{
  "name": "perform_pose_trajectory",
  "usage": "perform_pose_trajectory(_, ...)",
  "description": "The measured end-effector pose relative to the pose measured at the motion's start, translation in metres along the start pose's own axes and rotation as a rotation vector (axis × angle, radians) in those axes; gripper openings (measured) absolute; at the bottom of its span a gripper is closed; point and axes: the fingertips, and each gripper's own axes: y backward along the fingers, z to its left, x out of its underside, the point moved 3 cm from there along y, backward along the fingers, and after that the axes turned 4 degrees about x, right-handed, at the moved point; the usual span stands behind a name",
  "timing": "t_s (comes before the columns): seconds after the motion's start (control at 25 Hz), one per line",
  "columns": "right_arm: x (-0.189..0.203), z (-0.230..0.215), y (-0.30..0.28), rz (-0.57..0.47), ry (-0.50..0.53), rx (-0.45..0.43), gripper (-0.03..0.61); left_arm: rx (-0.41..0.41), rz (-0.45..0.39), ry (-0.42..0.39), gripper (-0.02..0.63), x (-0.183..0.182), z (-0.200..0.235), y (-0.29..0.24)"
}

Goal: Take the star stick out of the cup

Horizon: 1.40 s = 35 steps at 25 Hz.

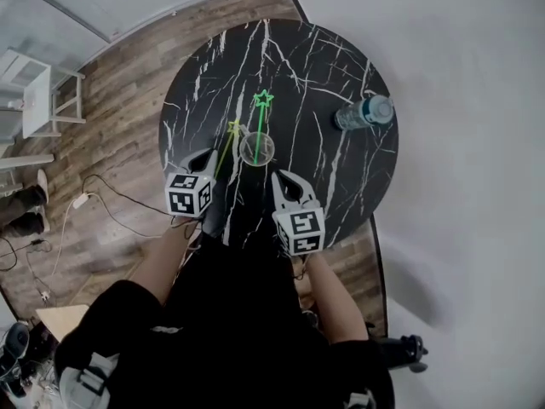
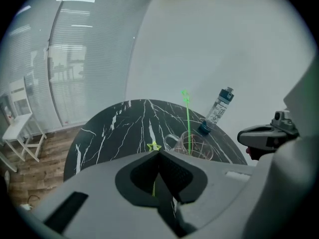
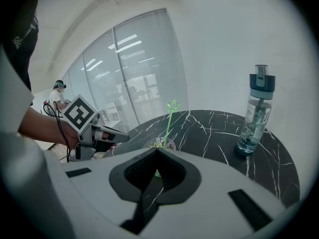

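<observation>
The left tongs [image 2: 159,153] have their jaws pressed together with nothing between the tips. The right tongs [image 3: 157,150] are the same, closed and empty. From above, both sit over the near side of the round black table [image 1: 324,66]. The left tongs [image 1: 209,155] are just left of the cup [image 1: 256,149] and the right tongs [image 1: 278,177] just in front of it, neither touching it.

Only the head view shows the whole yellow star stick [image 1: 234,128], which runs from its star back toward the left tongs, outside the cup. In the left gripper view the yellow star stick [image 2: 153,146] is little more than a star above the jaw tips. I cannot tell whether it lies flat or leans on the glass. The right gripper view alone shows the left tongs [image 3: 124,137] from the side, and a person [image 3: 56,98] far off by the windows.

A water bottle [image 1: 364,112] stands upright well to the right of the cup. A white chair [image 1: 38,92] and loose cables [image 1: 102,194] are on the wooden floor.

The green star stick [image 1: 260,130] stands in the cup [image 2: 197,146]. It is a thin bright rod topped by an outlined star. Seen from the left tongs, the green star stick [image 2: 188,118] rises almost upright, its star well above the clear rim.
</observation>
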Motion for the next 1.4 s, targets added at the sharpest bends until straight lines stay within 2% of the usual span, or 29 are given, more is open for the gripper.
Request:
perform_pose_trajectory(0.56, -0.03, 0.007, -0.031, -0.034, 0.048, -0.11, -0.005, -0.063, -0.114, -0.006, 0.0, -0.013, -0.009, 0.041)
perform_pose_trajectory(1.0, -0.037, 0.001, -0.054, -0.027, 0.051, -0.125, -0.005, -0.073, -0.134, 0.031, 0.0, 0.0, -0.011, 0.053)
perform_pose_trajectory(1.4, -0.042, -0.003, -0.081, 0.016, 0.117, -0.102, -0.003, -0.082, -0.139, 0.066, 0.0, 0.01, -0.002, 0.058)
